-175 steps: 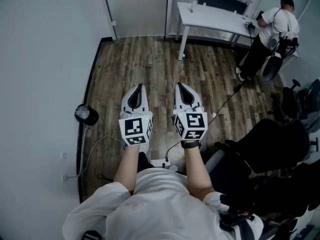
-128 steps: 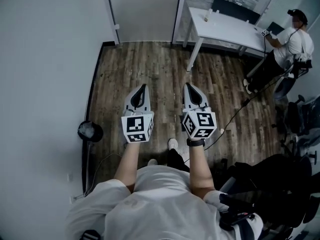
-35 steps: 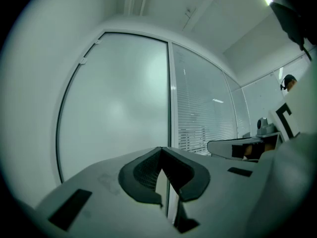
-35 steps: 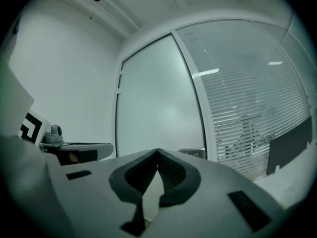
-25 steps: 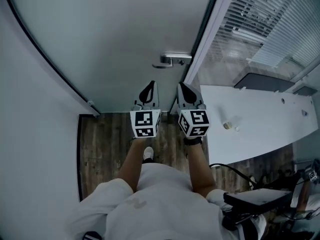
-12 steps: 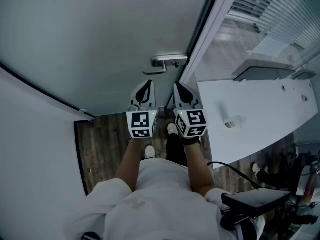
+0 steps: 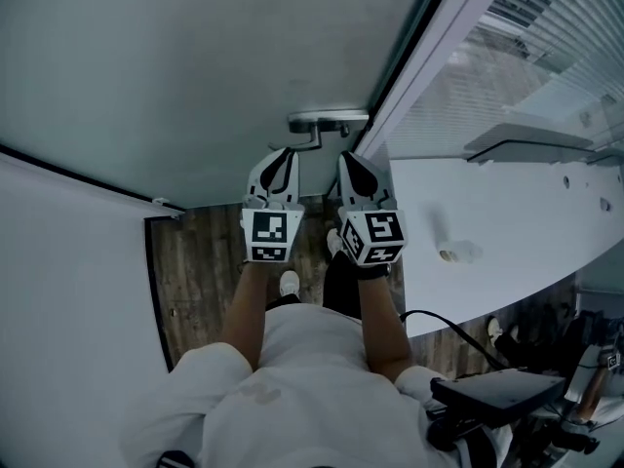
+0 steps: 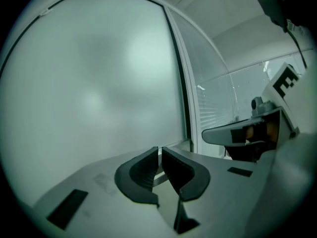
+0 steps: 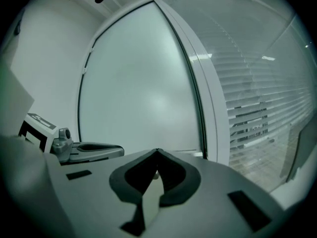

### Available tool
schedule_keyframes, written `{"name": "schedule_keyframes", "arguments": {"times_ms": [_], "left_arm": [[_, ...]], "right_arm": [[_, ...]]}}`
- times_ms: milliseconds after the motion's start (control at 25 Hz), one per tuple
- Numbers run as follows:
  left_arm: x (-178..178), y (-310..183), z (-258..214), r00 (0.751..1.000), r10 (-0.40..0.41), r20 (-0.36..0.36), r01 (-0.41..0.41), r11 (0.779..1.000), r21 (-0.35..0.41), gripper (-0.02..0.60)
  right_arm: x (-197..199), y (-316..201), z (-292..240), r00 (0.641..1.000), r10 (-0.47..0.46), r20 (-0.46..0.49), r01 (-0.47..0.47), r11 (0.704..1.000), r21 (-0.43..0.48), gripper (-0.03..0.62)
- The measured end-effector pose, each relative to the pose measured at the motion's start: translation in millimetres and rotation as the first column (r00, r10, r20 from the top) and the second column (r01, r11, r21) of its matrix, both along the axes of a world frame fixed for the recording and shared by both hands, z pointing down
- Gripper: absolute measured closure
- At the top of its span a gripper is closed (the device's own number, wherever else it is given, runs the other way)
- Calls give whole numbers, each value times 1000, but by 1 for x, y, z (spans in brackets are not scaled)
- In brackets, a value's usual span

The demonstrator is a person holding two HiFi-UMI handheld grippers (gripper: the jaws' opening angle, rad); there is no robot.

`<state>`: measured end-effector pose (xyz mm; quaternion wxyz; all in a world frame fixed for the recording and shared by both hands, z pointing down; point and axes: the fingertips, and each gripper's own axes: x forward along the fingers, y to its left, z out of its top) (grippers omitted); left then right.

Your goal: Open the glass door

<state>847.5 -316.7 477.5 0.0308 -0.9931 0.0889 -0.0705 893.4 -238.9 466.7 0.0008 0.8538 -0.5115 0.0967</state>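
Door: the frosted glass door [image 7: 195, 66] fills the view from 9 to 12 o'clock and looks shut against its frame [image 7: 421, 66].
Handle: a metal lever handle [image 7: 327, 122] sits at the door's right edge, at 12 o'clock from the two claws.
Left claw [image 7: 284, 152]: its jaws are together with only a hairline slit between them and hold nothing. It points at the door, and its tip is just below the handle's free end. I cannot tell whether they touch.
Right claw [image 7: 347, 155]: its jaws meet at the tips and are empty. It is level with the left claw and just beside it at 3 o'clock, under the handle's plate end.
Partition: glass with blinds [image 7: 531, 71] runs from 1 to 3 o'clock beyond the frame.
Desk: a white desk [image 7: 507, 213] stands at 3 o'clock, with a small blurred item [image 7: 458, 253] lying on it.
Floor: dark wood planks [image 7: 195, 261] show at 8 o'clock, and a white shoe [image 7: 289, 283] is below the claws.
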Motion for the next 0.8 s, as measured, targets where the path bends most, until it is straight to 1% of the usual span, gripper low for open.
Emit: {"name": "schedule_keyframes", "arguments": {"times_ms": [120,200,240,280,400,480,520,600,680,800], "left_arm": [[6,-3,8,999,14,40,-16,998,53,578],[11,-4,14,998,37,53,-42,996,77,577],[13,-3,16,997,59,56,-64,994,86,557],[16,-1,17,995,84,58,-89,992,92,512],[23,2,25,985,147,90,-155,983,99,424],[26,3,39,975,164,147,-182,976,119,370],[27,2,47,970,164,182,-190,973,133,357],[28,1,62,957,154,245,-200,964,173,357],[31,-1,72,944,138,301,-211,952,224,357],[35,-6,81,927,107,359,-221,931,292,359]], "right_arm": [[11,1,8,1000,11,18,-11,1000,-2,592],[16,1,16,1000,12,28,-11,1000,-11,592],[18,0,19,999,10,31,-10,1000,-15,592],[19,-1,22,999,8,34,-8,1000,-18,591],[23,-3,28,999,7,40,-6,1000,-23,592],[24,-4,31,999,2,41,0,1000,-31,591],[24,-5,33,999,-2,41,3,999,-35,592],[26,-6,35,999,-6,42,8,999,-41,592],[30,-6,37,999,-8,41,10,999,-43,592],[35,-7,39,999,-8,41,10,999,-42,592]]}}
